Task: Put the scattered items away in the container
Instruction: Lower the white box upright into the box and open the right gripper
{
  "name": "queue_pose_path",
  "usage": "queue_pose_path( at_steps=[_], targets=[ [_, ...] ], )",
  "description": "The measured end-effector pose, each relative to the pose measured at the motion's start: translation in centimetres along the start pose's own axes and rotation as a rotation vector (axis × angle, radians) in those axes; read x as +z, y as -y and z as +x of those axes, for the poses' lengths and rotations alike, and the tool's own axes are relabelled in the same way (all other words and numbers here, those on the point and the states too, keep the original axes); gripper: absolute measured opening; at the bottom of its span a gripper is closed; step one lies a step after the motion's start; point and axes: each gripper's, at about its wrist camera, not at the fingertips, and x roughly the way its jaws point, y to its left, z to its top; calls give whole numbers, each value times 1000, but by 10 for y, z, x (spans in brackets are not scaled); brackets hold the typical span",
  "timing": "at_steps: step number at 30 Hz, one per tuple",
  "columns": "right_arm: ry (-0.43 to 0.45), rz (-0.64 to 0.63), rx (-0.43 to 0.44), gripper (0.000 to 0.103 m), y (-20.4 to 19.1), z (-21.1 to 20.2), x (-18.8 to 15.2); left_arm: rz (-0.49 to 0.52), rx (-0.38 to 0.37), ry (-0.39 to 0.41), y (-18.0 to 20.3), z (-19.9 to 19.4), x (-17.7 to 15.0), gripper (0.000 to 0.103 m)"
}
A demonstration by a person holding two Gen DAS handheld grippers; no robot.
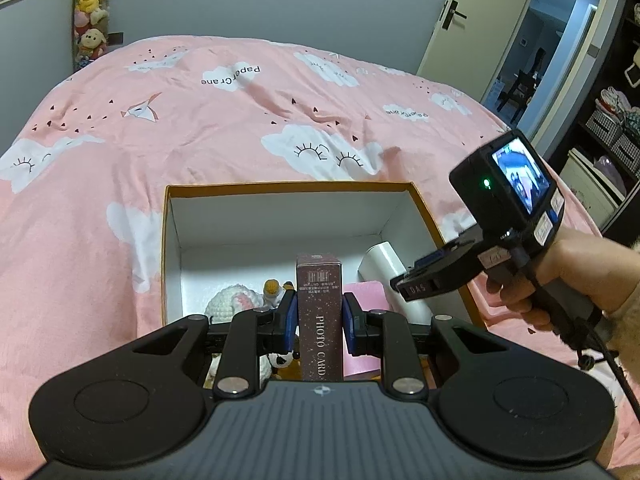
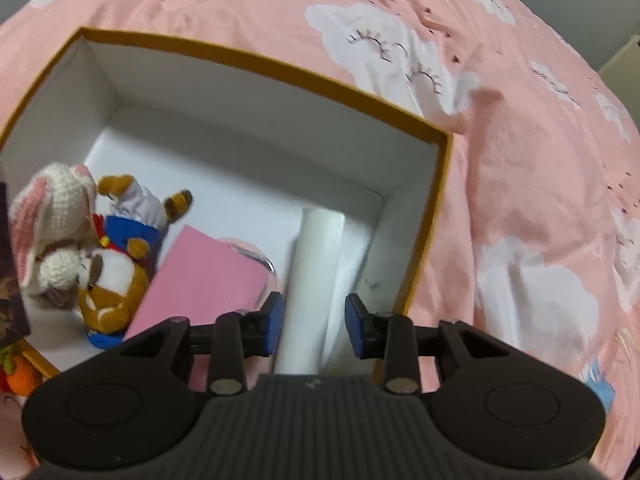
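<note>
One open cardboard box (image 1: 424, 204), mustard-edged with plain white inner walls, sat on a bed under a pink cotton cover (image 1: 200, 132) printed with white clouds, closed-eye lashes and the words "Paper Crane". Two black handheld grippers with blue pads worked over it. The left gripper (image 1: 319, 322) was clamped on one tall, slim carton (image 1: 320, 312) in speckled dusty purple, lettered "PHOTO CARD" down its face with a barcode near the top, held upright above the box's near edge. The right gripper (image 2: 314, 326), pointed steeply down into the box's right end, had its jaws parted around one smooth white cylinder (image 2: 312, 280) lying along the right wall; the left pad sat against the roll while a gap showed on the right side, so the roll was not pinched. From the left wrist, a person's hand (image 1: 560, 280) gripped that tool's handle, its small rear screen lit and a green lamp glowing. Inside the box lay one flat matte pink card-like sheet (image 2: 208, 280), one cream-and-pink crocheted rabbit (image 2: 52, 220) and one brown plush animal (image 2: 116, 280) in blue-and-white clothes, bunched at the left end. An orange crocheted toy (image 2: 24, 376) lay outside the box's near corner. Several plush toys (image 1: 91, 12) hung in a column on the far wall.
</note>
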Motion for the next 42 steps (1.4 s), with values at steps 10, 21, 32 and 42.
queue_pose_path(
  at_steps=[10, 21, 32, 42],
  targets=[
    [100, -287, -29, 36, -16, 8, 27, 38, -5, -46, 7, 28, 14, 27],
    [18, -488, -52, 36, -14, 27, 26, 39, -46, -108, 15, 59, 24, 27],
    [118, -456, -21, 35, 4, -1, 9, -22, -172, -170, 31, 88, 34, 27],
    [188, -441, 77, 35, 12, -33, -26, -103, -200, -235, 36, 122, 33, 26]
  ],
)
